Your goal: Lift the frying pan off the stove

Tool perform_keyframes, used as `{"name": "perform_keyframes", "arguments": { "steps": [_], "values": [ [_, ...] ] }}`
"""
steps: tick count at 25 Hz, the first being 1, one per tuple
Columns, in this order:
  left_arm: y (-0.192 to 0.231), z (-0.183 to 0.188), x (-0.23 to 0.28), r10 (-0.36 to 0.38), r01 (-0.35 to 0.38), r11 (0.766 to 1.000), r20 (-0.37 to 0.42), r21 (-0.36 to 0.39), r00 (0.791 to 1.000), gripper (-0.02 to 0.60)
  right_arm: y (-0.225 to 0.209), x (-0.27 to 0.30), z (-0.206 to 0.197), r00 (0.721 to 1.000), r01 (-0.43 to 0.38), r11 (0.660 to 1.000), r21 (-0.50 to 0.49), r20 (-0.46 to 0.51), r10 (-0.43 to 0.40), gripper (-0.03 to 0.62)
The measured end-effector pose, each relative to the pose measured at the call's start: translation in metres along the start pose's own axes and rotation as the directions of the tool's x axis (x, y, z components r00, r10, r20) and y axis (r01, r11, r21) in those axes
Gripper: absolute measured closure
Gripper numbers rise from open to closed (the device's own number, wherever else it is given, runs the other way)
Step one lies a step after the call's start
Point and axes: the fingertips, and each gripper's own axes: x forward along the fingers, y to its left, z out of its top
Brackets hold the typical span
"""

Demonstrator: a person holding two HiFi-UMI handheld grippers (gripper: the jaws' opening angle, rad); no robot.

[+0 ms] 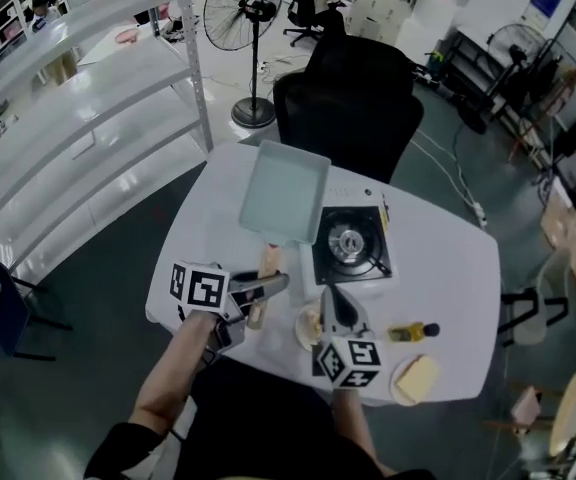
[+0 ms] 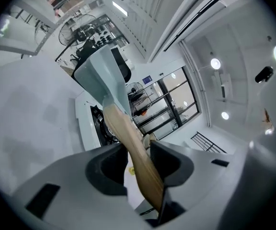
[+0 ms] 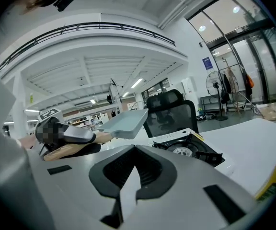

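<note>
Gripped the frying pan (image 1: pixel 285 191) by its wooden handle (image 2: pixel 137 152) with the left tool (image 2: pixel 140 166), jaws pressed on both sides of the handle. Held the pan raised in the air, clear of the stove (image 1: pixel 351 245) and just left of it, above the white table (image 1: pixel 448 258). Held the right tool (image 3: pixel 128 176) empty, jaws together, in front of the stove.

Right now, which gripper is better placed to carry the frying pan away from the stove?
Left. The left gripper clamps the handle of the frying pan, raised beside the stove; the right gripper is shut and empty.
</note>
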Motion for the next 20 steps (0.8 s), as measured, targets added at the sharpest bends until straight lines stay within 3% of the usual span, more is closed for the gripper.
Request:
{"name": "perform_keyframes", "arguments": {
  "steps": [10, 20],
  "values": [
    [0.012, 0.007, -0.067, 0.071, -0.066, 0.997, 0.161, -0.039, 0.984, 0.434, 0.050, 0.026, -0.003, 0.991, -0.129, 0.991, -0.044, -0.034, 0.127, 0.589],
    [0.027, -0.001, -0.138, 0.190, -0.159, 0.980, 0.331, -0.119, 0.925, 0.433, 0.096, 0.046, -0.007, 0.963, -0.264, 0.960, -0.095, -0.084, 0.256, 0.589]
  ]
}}
